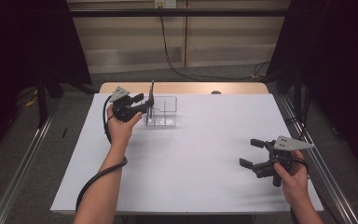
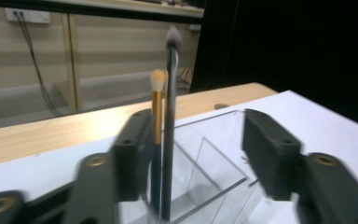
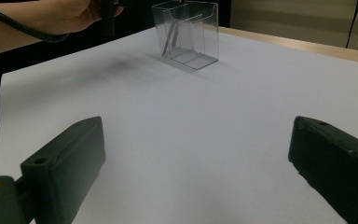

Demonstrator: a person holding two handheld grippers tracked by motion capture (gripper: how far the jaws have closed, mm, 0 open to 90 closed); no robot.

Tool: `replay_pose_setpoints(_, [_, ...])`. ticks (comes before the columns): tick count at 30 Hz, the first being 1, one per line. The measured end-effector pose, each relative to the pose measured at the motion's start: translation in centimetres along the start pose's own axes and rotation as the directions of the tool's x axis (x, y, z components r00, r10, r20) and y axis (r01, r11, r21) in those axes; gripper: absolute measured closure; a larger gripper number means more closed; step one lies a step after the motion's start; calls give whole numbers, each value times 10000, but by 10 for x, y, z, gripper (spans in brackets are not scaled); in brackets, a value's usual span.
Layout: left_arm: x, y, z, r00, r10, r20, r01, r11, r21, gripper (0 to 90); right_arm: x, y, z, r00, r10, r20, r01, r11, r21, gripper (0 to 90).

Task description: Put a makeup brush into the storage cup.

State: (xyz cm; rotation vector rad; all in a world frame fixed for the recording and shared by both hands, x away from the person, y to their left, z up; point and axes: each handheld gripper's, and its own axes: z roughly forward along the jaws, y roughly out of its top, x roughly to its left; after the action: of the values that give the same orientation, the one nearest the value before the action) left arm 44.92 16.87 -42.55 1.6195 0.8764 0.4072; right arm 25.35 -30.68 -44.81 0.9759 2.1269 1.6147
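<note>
Two makeup brushes stand between the parted jaws of the left hand-held gripper [image 2: 191,154], which hangs at the near-left corner of a clear acrylic organizer [image 1: 164,112]; the pads sit about half apart and, as far as its own view shows, press on neither handle, so the brushes look released and standing on their own. The taller brush [image 2: 169,130] has a dark handle and a grey tuft, the shorter brush [image 2: 156,116] a gold ferrule, a pale tuft and a dark blue lower handle; both lean nearly upright in the same end compartment, just beside each other. I judge them light, stiff and smooth-sided, so a pinch would slip along the lacquered shaft unless the pads close squarely across the mid-handle, below the ferrule and well clear of the soft bristles, which would splay or soil. The organizer itself looks thin-walled, light and easy to tip or skid on the white counter [image 1: 205,158], so any pull on a brush should go straight up along its axis. Well apart, at the near-right of the counter, the right hand-held gripper [image 1: 254,154] rests in the person's right hand [image 1: 294,179] with jaws spread wide and nothing between them.
</note>
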Motion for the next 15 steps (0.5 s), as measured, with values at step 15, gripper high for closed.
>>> replay_pose_setpoints(15, [-6, -5, -17, 9967, 41, 813, -18, 9996, -287, 141, 2, 1, 2, 10000, -38, -8, 38, 10000, 73, 37])
